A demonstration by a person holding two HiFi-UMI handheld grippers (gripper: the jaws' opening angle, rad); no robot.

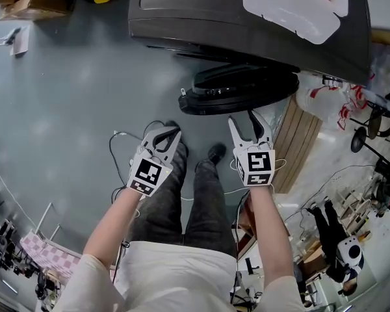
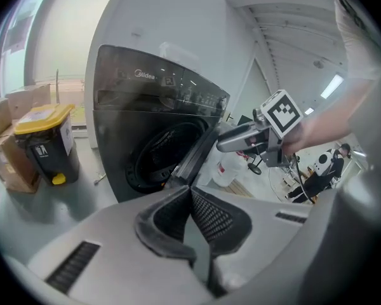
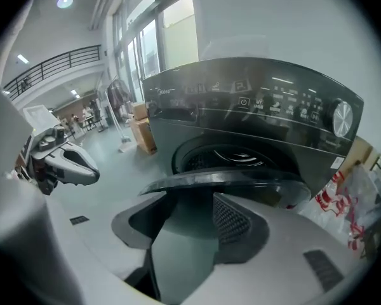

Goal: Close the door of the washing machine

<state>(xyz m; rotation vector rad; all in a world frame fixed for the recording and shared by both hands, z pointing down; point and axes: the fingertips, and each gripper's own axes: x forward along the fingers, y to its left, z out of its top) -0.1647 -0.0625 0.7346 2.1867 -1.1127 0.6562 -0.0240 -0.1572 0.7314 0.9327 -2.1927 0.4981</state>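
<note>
A dark front-loading washing machine (image 1: 247, 18) stands at the top of the head view, and its round door (image 1: 240, 90) is swung open towards me. My right gripper (image 1: 244, 117) is open, its tips close below the door's rim; I cannot tell whether they touch it. In the right gripper view the door (image 3: 228, 182) lies edge-on just beyond the open right gripper (image 3: 190, 199), with the drum opening (image 3: 232, 154) behind. My left gripper (image 1: 172, 132) hangs left of the door, apart from it, shut and empty. The left gripper view shows the left gripper (image 2: 190, 192), the machine (image 2: 152, 107) and the right gripper (image 2: 225, 143).
A white tray (image 1: 296, 5) lies on top of the machine. Wooden boards (image 1: 299, 142) and plastic bags (image 1: 325, 103) sit to its right. A yellow-lidded bin (image 2: 44, 142) and cardboard boxes (image 2: 9, 145) stand to its left. The person's legs and shoes (image 1: 214, 151) are under the grippers.
</note>
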